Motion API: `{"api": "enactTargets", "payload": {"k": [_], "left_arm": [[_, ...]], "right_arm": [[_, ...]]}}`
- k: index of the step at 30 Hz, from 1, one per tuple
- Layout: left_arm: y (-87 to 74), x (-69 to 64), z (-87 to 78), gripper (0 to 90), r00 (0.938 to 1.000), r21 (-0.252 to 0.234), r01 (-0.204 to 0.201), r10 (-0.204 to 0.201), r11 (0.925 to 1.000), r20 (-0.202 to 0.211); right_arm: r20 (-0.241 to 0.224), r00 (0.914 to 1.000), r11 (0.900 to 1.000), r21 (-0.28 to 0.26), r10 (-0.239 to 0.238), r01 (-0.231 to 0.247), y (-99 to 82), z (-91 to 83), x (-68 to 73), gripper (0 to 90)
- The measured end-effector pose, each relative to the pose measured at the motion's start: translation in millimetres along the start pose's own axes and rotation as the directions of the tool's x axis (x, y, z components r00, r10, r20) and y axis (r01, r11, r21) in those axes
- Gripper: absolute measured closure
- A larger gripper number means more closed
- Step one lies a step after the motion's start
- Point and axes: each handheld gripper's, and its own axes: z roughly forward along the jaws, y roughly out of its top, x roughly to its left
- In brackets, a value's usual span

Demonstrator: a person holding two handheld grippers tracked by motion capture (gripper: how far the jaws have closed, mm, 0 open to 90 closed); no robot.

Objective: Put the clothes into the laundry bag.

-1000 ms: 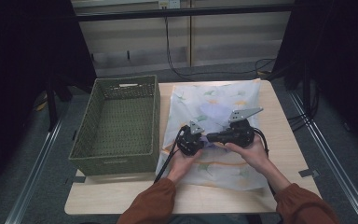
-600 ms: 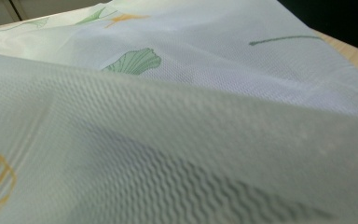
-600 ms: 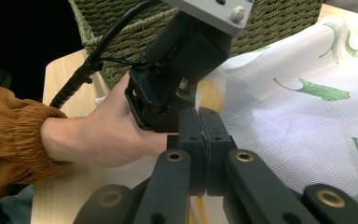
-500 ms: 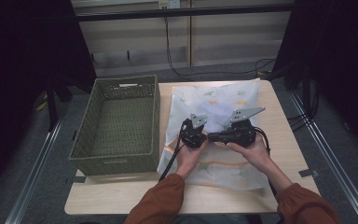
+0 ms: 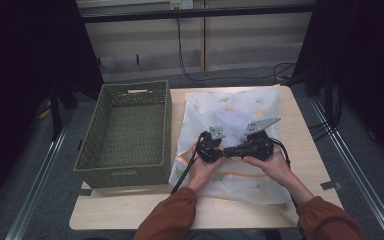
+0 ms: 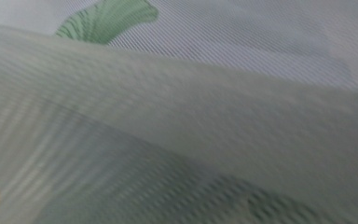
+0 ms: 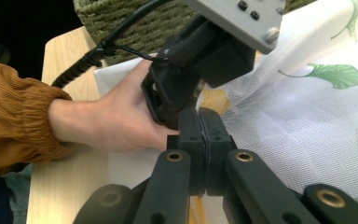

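So the landmark here is the green woven basket (image 5: 125, 132) sitting on the left part of the table (image 5: 130, 212). The white cloth with green leaf print (image 5: 230, 107) is spread flat just right of the basket, its left edge running right along the basket's side wall, and it covers most of the table from there out to the right edge. Its near hem stops short of the table's front edge, so there's a bare wood strip in front, plus a narrow one on the far right. The basket is roomy inside.

Both tools are down on the cloth, right of the basket's near corner, practically nose to nose. The left tool (image 5: 211, 150) is pressed so close to the fabric that its own view is blurred weave; its jaws have just been opening a bit, and I can't tell if any cloth sits between them. The right tool (image 7: 204, 140) has its jaws pressed fully together; whether they pinch fabric I can't make out. The left hand (image 7: 116, 116) rests on the cloth.
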Motion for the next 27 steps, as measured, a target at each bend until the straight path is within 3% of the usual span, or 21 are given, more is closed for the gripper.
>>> {"api": "enactTargets", "payload": {"k": [7, 13, 17, 19, 22, 27], "left_arm": [[-2.6, -5.3, -6.9, 53.2, 0.9998, 0.004, 0.006, -0.006, 1.0, 0.021], [-0.4, -8.7, -18.4, 43.0, 0.9975, 0.02, -0.035, 0.034, 0.9992, 0.062], [-0.8, -10.2, -30.6, 38.5, 0.9932, 0.029, -0.086, 0.084, 0.9959, 0.082], [-1.0, -10.0, -36.5, 36.4, 0.9908, 0.029, -0.098, 0.095, 0.9947, 0.096], [-0.7, -12.0, -46.2, 34.3, 0.9891, 0.011, -0.085, 0.083, 0.9963, 0.122], [0.9, -17.1, -58.9, 34.6, 0.9815, -0.011, -0.124, 0.124, 0.9922, 0.145]], "right_arm": [[0.006, 0.9999, 0.9999, 0.006, 0.01, -0.01, -2.6, 0.3, -4.0, 89.8], [0.021, 0.9996, 0.9998, -0.007, 0.019, -0.019, -2.0, -3.5, -6.0, 89.7], [0.027, 0.9993, 0.9996, -0.016, 0.024, -0.023, -2.3, -6.4, -8.2, 89.6], [0.031, 0.9992, 0.9996, -0.017, 0.024, -0.023, -2.4, -7.1, -8.7, 89.7], [0.036, 0.999, 0.9996, -0.017, 0.025, -0.024, -2.2, -7.4, -8.9, 89.7], [0.041, 0.9987, 0.9994, -0.021, 0.03, -0.029, -2.0, -9.0, -10.1, 89.7]]}}
